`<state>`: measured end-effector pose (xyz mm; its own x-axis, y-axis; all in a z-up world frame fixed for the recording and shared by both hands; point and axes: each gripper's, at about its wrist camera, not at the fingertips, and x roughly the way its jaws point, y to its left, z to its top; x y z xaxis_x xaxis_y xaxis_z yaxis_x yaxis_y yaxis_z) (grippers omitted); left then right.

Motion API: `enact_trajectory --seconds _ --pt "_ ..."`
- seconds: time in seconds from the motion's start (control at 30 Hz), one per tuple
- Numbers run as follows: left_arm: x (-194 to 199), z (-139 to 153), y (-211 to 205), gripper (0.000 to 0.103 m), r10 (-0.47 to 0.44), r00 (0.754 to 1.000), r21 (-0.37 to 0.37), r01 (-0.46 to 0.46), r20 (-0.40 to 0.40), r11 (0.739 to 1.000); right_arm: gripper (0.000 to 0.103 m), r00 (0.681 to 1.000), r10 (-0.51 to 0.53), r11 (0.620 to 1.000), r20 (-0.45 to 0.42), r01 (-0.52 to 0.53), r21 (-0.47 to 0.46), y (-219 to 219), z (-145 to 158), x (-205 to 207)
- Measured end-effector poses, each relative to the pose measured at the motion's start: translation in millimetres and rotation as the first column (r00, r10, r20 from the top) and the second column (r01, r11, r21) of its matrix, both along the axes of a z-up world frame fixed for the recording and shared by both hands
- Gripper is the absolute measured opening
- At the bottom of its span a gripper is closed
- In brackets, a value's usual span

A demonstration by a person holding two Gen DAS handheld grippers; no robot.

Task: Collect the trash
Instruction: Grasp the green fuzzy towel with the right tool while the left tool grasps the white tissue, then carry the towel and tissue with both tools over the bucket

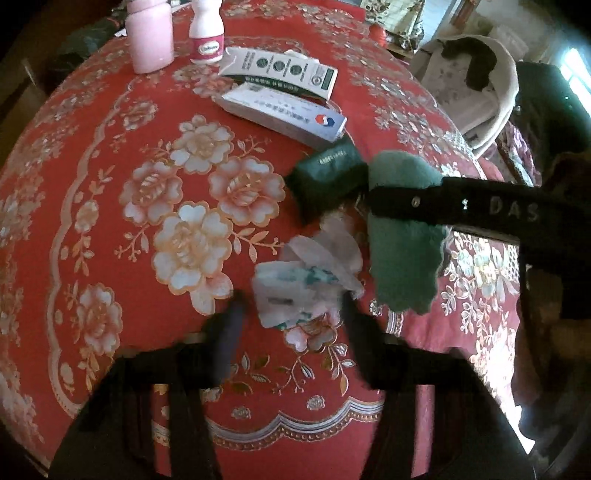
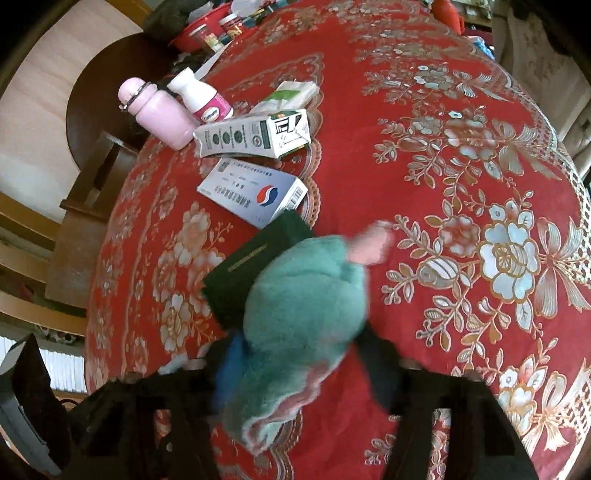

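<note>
A crumpled white wrapper (image 1: 306,280) with teal print lies on the red flowered tablecloth (image 1: 110,122). My left gripper (image 1: 291,314) points down at it, a finger pressed against each side, shut on it. Just right of it hangs a bunched green cloth (image 1: 402,236), and a black finger of my right gripper (image 1: 443,206) crosses over it. In the right wrist view the green cloth (image 2: 303,295) fills the space between the fingers of my right gripper (image 2: 303,354), which is shut on it. A blurred pink patch (image 2: 373,243) shows at the cloth's far end.
A dark green box (image 1: 325,181) lies beside the cloth. Behind it are a white and blue box (image 1: 288,110), a white and green carton (image 1: 280,72), a pink bottle (image 1: 151,37) and a white bottle (image 1: 206,33). A wooden chair (image 2: 85,221) stands at the table's left edge.
</note>
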<state>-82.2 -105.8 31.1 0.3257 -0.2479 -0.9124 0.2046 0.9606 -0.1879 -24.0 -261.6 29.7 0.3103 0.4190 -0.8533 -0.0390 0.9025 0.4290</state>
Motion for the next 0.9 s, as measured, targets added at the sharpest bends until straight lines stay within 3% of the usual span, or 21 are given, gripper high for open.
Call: enact_trajectory --seconds 0.03,0.13,0.3,0.47,0.9 --pt "1 -2 2 0.018 0.004 1.0 0.003 -0.004 -0.005 1.0 0.045 1.0 0.003 1.0 0.004 -0.003 0.007 -1 1 0" --pt "4 -2 7 0.015 0.005 1.0 -0.033 -0.006 -0.027 0.999 0.043 0.999 0.023 1.0 0.043 -0.023 -0.002 -4 12 -3" --pt "1 10 13 0.014 0.027 1.0 -0.06 -0.027 -0.015 0.998 0.043 0.994 0.039 0.999 0.106 -0.035 -0.04 -16 33 -14" --pt "-2 27 7 0.014 0.034 0.999 -0.082 -0.034 0.007 0.996 0.043 0.993 0.024 0.999 0.116 -0.018 -0.051 -34 40 -24" --pt "-21 60 -59 0.014 -0.079 0.995 -0.118 0.087 0.067 0.989 0.043 0.991 -0.063 0.994 0.117 0.072 -0.079 -95 47 -61"
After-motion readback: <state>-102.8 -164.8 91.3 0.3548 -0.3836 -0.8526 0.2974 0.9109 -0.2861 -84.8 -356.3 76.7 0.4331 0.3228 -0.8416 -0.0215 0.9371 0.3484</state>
